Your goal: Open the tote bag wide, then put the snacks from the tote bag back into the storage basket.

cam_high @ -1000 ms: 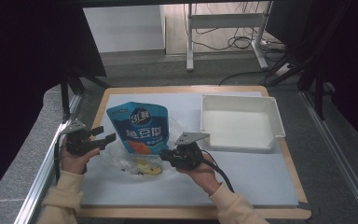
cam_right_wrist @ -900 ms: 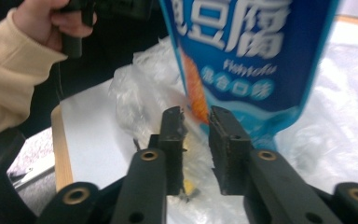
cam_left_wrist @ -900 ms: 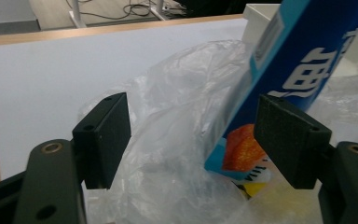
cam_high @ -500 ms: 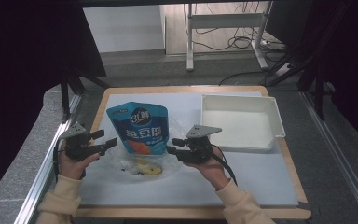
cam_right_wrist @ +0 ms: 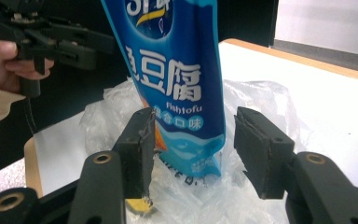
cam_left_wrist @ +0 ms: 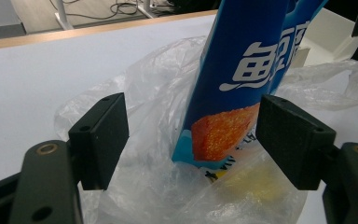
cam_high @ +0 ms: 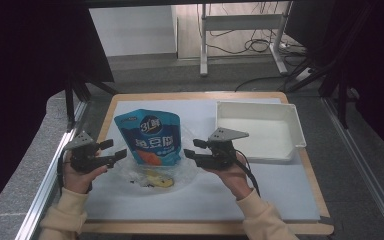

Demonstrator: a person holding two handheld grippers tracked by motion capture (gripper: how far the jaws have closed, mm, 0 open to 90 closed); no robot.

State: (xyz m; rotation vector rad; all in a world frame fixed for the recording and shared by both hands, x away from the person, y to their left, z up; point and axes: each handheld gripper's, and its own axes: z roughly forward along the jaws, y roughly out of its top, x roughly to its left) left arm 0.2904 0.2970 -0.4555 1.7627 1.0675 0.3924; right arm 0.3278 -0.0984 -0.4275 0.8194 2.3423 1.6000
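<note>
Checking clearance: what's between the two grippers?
High view: the blue pouch, its base in the clear plastic bag, stands between the left gripper and right gripper.

The person is wearing pale cream sleeves (cam_high: 62,217) with snug cuffs. The left tongs (cam_high: 115,150) and right tongs (cam_high: 192,150) are looking black and boxy, each wearing a grey three-cornered plate (cam_high: 227,134) on top. Brass-coloured rivets are shining on the jaw arms, and a black cable (cam_high: 250,175) is trailing behind.
</note>
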